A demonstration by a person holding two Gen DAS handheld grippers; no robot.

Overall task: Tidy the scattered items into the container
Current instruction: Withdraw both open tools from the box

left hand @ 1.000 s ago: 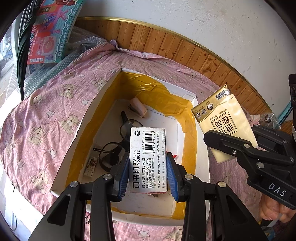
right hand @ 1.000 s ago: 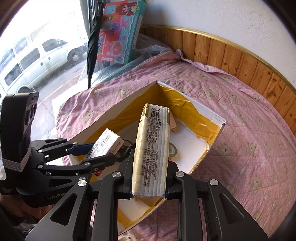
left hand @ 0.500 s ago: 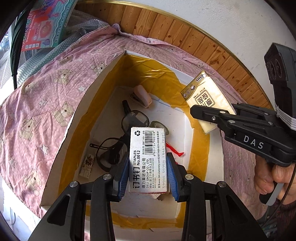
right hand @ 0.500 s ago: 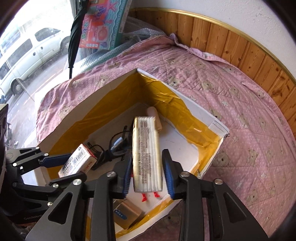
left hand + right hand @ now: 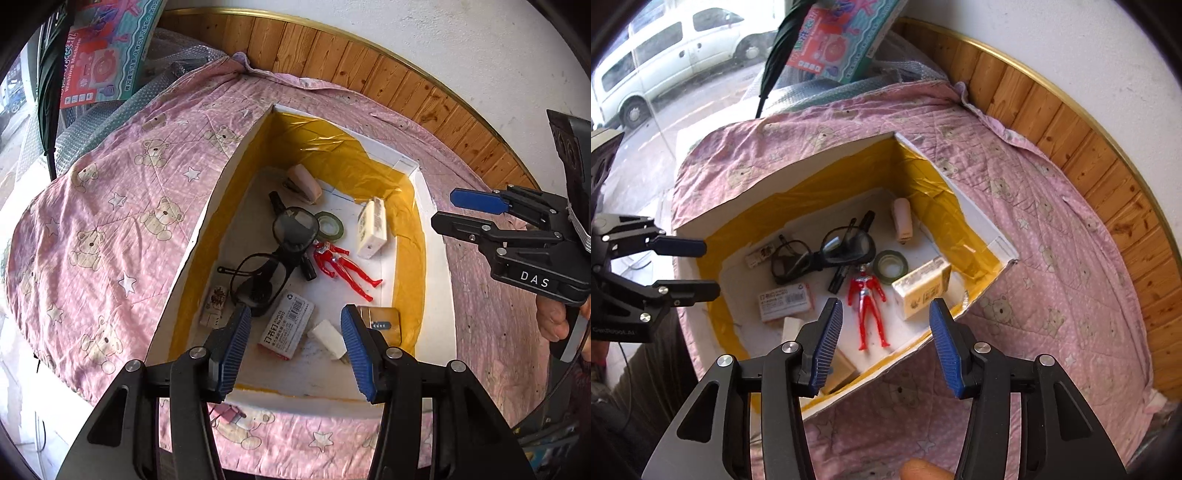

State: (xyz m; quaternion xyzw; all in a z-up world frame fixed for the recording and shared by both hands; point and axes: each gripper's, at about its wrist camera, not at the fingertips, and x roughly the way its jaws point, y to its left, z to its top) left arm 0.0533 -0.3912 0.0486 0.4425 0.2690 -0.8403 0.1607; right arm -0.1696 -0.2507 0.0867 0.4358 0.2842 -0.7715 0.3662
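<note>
Over the yellow-lined white box (image 5: 437,236) | you've dropped white staple box (image 5: 287,324) and tissue pack (image 5: 922,287) inside | left gripper (image 5: 295,349) and right gripper (image 5: 883,344) wide open, empty | quilt looks cleared

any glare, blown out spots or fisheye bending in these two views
Left wrist view: glare streaks on the yellow tape lining of the box; the wood trim curves strongly, and the corners vignette black. Right wrist view: the window area with the white van looks washed out; the trim bends again, and the toy figure stays sharp.
</note>
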